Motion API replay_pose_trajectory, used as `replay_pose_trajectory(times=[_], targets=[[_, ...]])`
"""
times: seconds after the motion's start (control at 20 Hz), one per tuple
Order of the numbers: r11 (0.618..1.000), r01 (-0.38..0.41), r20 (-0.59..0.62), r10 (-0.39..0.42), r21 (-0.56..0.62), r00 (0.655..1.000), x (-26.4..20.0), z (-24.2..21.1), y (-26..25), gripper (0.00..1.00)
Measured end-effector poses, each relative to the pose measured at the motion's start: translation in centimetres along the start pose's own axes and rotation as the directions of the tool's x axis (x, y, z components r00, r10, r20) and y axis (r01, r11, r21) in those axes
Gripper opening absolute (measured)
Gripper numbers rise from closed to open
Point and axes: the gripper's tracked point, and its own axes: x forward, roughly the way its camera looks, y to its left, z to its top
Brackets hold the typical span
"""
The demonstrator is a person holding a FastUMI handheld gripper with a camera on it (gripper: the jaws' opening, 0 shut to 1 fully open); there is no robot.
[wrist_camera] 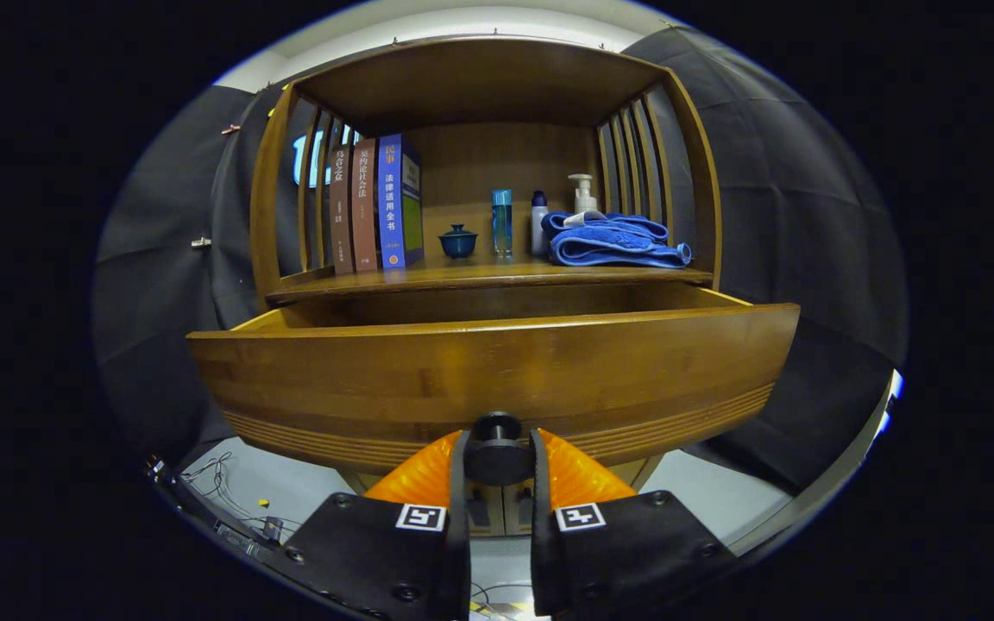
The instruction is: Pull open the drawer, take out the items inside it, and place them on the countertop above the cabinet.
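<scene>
Nearest: the tool [498,461], two orange ribbed fingers [418,474] on black bodies, each body carrying one square black-and-white marker. The fingers are drawn in close and press from both sides on one round black drawer knob [497,450], which sits between them.

The knob is fixed low on the front of one wide brown wooden drawer [497,371], grooved along its lower edge. The drawer stands pulled out from the cabinet; a dark gap shows behind its top edge. The inside is hidden by the front panel, so its contents cannot be made out.

Below the drawer, between the fingers, part of the cabinet's lower front is visible, mostly cut off. Loose cables [221,479] lie on the pale floor to the left.

Just beyond the drawer: the wooden worktop [462,276] of the cabinet, under an open wooden hutch with slatted sides [480,86]. On it, left to right:
- three upright books [374,207], two brown-spined and one blue
- one small dark blue lidded cup [458,241]
- one tall clear blue bottle [502,222]
- one white bottle with a blue cap [539,222], partly behind the towel
- one white pump dispenser [583,191], lower half hidden
- one folded blue towel [613,240] with a small white item on top, too small to identify.
</scene>
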Motion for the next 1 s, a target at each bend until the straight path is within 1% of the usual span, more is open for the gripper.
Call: replay_pose_trajectory(times=[0.35,0.65,0.75,0.95,1.0], targets=[[1.000,-0.005,-0.011,0.005,0.005,1.000,-3.6,-1.7,-0.2,0.31],[1.000,-0.012,-0.008,0.012,-0.013,1.000,-3.8,-1.9,-0.1,0.32],[0.999,-0.017,0.018,0.017,-0.041,1.000,-3.9,-1.7,-0.2,0.41],[0.997,-0.048,0.103,0.054,-0.062,0.993,-5.5,0.5,-0.2,0.98],[0.996,-0.052,0.126,0.061,-0.071,0.990,-6.0,1.4,-0.3,1.00]])
